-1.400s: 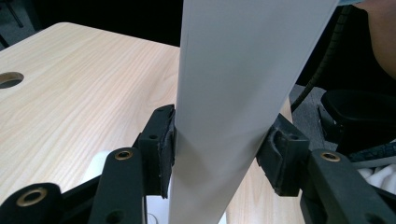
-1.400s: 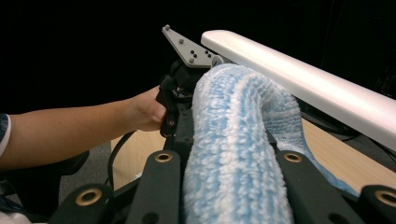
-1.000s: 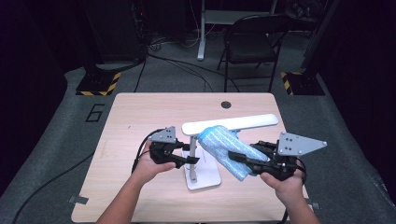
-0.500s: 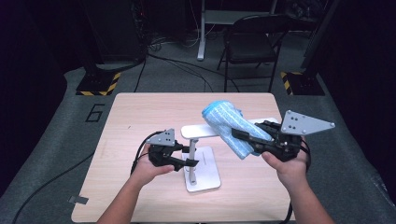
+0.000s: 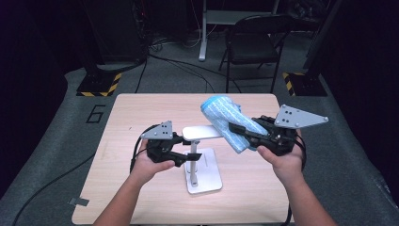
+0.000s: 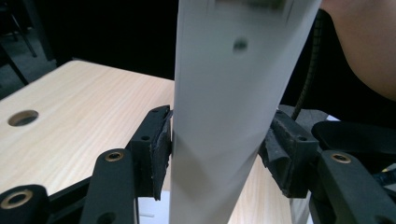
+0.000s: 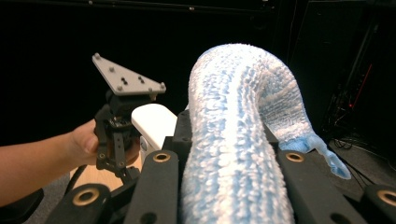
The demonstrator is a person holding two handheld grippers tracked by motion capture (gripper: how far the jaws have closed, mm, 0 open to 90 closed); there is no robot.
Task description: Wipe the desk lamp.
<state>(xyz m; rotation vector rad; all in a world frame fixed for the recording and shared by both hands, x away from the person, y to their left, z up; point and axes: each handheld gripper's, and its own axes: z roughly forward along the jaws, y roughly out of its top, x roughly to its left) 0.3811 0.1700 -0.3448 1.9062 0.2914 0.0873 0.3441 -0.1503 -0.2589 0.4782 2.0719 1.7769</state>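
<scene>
A white stand rests on the table, with a flat base, an upright post and a level arm on top. My left gripper reaches the post from the left. The post stands blurred between its sharp jaws. Those jaws have just been opening and the pads sit close at either side without clamping. My right gripper is shut on a rolled blue-and-white towel, held tilted above the arm's right end, which it hides. The towel bulges up between the right jaws.
The wooden table has a round hole in it. A black folding chair and striped floor weights stand beyond its far edge. Cables lie on the grey floor. The left hand's gripper appears beside the arm's white end.
The right gripper has carried the towel up and away from me, over the arm's right end. The left gripper has slid a little up the post. The stand's base has stayed put.
</scene>
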